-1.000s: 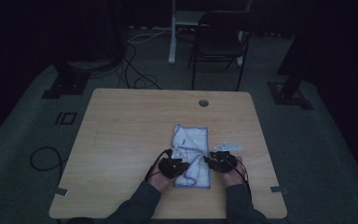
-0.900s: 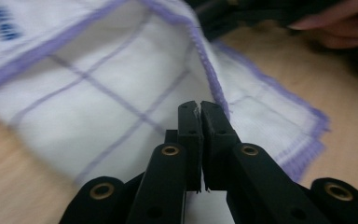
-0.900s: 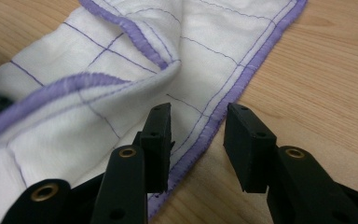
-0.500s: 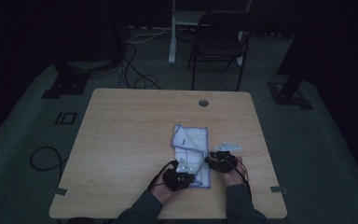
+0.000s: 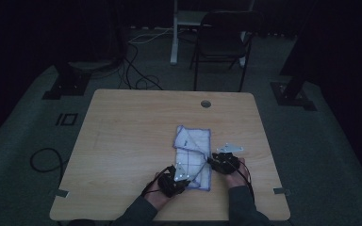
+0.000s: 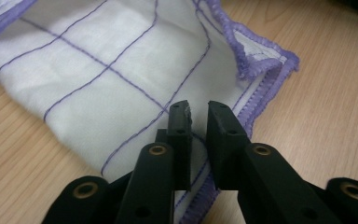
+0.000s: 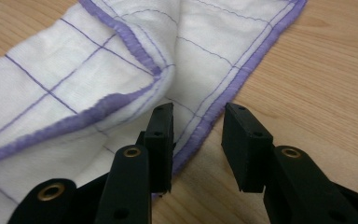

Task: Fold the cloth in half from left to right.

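Probably best: slide left tool (image 6: 198, 121), barely parted, and right tool (image 7: 196, 128), wider apart, onto folded white purple-hemmed cloth (image 5: 192, 149) edge on wooden desk (image 5: 122, 141), then clamp evenly.

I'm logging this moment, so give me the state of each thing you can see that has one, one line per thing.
Cloth: white with purple grid and hem, partly folded, lying on the table.
Left hand-held gripper: jaws narrowly open, over the cloth's near edge, not clamped.
Right hand-held gripper: jaws open, straddling the cloth's purple hem, not clamped.
Chair: upright, beyond the table, unoccupied.
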`<action>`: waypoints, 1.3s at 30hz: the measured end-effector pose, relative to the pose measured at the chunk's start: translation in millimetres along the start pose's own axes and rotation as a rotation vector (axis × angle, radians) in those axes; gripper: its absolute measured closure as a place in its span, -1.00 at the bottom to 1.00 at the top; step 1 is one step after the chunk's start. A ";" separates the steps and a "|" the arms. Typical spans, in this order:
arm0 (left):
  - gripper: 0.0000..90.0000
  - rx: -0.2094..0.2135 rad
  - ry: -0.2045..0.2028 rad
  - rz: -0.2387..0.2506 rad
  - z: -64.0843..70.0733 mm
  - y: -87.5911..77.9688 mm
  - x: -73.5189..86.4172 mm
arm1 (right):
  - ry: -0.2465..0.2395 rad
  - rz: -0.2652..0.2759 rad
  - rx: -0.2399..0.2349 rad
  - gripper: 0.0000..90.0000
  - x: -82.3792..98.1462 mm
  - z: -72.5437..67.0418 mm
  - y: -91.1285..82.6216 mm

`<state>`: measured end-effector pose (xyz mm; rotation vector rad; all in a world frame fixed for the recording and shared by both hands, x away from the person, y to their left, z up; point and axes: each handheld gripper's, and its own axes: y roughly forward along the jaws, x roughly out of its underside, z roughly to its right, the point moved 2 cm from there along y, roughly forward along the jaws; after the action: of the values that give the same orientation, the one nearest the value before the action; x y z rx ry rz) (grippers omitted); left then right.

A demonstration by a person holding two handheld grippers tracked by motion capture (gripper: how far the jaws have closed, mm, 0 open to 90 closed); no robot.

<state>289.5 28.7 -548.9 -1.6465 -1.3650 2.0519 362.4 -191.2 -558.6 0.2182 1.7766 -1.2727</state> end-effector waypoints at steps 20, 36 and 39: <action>0.66 0.093 -0.024 0.053 9.9 12.3 -22.9 | -0.003 -0.003 0.007 0.45 -0.7 -1.3 0.5; 0.81 0.086 -0.033 0.074 17.1 29.6 -35.8 | 0.033 -0.006 0.007 0.47 -0.6 -0.2 -1.7; 0.76 0.046 -0.022 0.087 11.6 19.9 -32.1 | 0.039 0.028 0.037 0.48 -3.5 -0.7 -7.1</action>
<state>299.3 -9.0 -541.9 -1.6979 -1.2641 2.1383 359.7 -192.6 -551.2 0.2899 1.7784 -1.2897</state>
